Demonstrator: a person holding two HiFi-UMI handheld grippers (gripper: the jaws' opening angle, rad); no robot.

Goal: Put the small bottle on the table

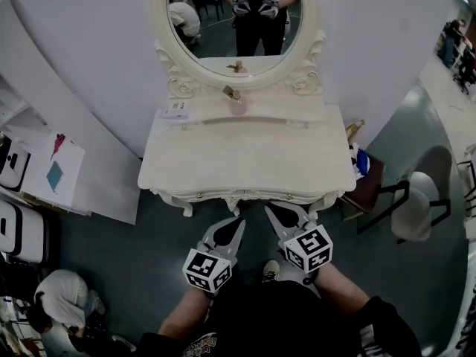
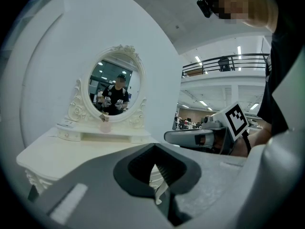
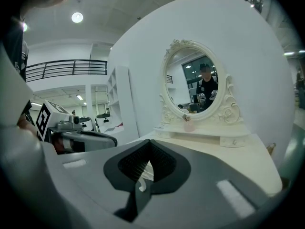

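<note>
Head view: bottle (image 1: 236, 104) stands on back shelf (image 1: 286, 111), not the main desk (image 1: 245, 162) top. Left gripper (image 1: 239, 222) and right gripper (image 1: 270, 209) are at the desk front, fingers pressed together, empty.

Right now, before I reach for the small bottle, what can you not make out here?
- Small bottle: too small in every view; fill level unclear.
- Flat box left of it, head view: print too small to read.
- Objects right of the table, head view: partly hidden behind its edge.
</note>
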